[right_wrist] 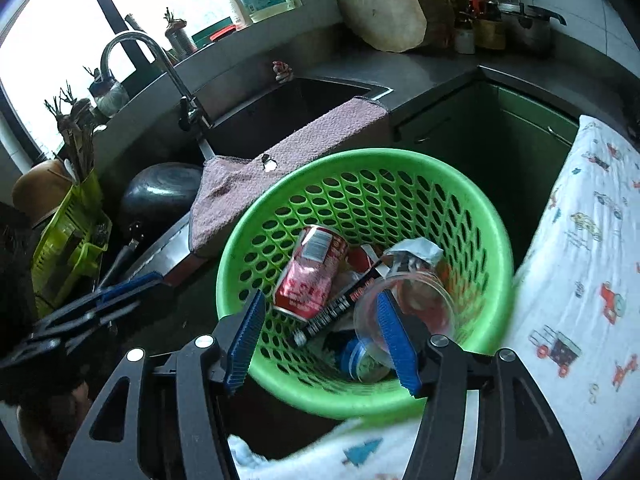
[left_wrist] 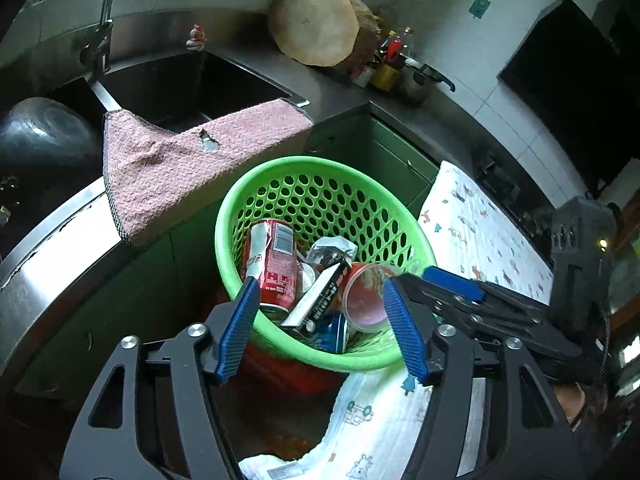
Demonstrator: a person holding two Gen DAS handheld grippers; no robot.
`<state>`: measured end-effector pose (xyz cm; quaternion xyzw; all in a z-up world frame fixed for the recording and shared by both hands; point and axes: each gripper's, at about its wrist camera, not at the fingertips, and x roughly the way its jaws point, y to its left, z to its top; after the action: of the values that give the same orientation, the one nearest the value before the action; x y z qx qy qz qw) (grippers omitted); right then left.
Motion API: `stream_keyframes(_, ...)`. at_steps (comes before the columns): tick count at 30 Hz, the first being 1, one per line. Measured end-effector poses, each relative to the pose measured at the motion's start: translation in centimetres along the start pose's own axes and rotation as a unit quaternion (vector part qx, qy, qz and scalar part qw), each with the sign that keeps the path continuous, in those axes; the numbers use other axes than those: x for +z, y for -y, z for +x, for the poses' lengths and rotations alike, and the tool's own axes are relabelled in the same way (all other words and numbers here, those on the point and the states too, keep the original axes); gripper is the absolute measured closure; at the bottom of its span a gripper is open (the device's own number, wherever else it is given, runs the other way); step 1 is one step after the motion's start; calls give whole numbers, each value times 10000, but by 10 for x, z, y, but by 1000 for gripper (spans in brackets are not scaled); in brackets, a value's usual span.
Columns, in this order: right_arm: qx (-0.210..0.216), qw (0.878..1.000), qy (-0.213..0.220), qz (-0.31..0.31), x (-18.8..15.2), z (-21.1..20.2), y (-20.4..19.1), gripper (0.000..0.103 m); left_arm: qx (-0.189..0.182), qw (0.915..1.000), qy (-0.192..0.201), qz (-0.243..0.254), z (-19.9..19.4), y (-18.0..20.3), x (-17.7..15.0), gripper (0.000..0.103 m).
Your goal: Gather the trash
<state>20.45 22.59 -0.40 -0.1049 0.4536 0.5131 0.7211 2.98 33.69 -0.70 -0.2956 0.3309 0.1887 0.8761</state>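
Inspector: Looking down from both wrist cameras, what holds the trash?

Assessor: A round green perforated plastic basket (left_wrist: pixel 280 172) (right_wrist: pixel 472 200), standing just beside the steel counter front, below a pink terry cloth (left_wrist: pixel 168 168) (right_wrist: pixel 256 176) draped over the sink edge. A white printed fabric (left_wrist: pixel 480 232) (right_wrist: pixel 576 240) lies to its right and near side.

Inspector: Contents?

Assessor: A dented red drink can (left_wrist: pixel 276 264) (right_wrist: pixel 312 276) lies tilted on the left. A long black and white carton (left_wrist: pixel 320 296) (right_wrist: pixel 340 308) leans across the middle, touching the can. A clear plastic cup (left_wrist: pixel 364 300) (right_wrist: pixel 424 304) lies on its side to the right, mouth toward the cameras. Crumpled silver foil (left_wrist: pixel 332 248) (right_wrist: pixel 412 252) sits on the far side, and a blue lidded tub (left_wrist: pixel 332 332) (right_wrist: pixel 356 356) lies lowest, partly covered.

Inspector: Left gripper (left_wrist: pixel 320 320)?

Assessor: Jaws wide, blue ribbed pads apart, nothing pressed between them. It hangs over the basket's near rim.

Inspector: Right gripper (right_wrist: pixel 320 332)?

Assessor: Jaws moderately apart, holding nothing. Its right pad overlaps the clear cup in view; I cannot tell whether it touches it. In the left view it shows at the right (left_wrist: pixel 436 280), beside the basket rim.

Inspector: Surroundings?

Assessor: A dark steel sink (left_wrist: pixel 224 84) (right_wrist: pixel 288 108) with a curved chrome tap (right_wrist: pixel 136 44), and a thick round wooden chopping block (left_wrist: pixel 316 20) (right_wrist: pixel 380 12) leaning on the far counter.
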Motion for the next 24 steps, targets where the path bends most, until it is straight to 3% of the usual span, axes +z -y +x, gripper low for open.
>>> stream_keyframes(9,-234,9996,114,-51,-23,-45,14,40,99,9996,88,261,-13,19,-9,28)
stream_keyframes(15,-605,9977,264,-144,-42,-81,19,34,168,9985,123,497,-21,38,-18,21)
stream_keyframes(24,-1018,9939,424,-52,-78,-128,33,26,549,9937,290,936,-38,73,-36,7)
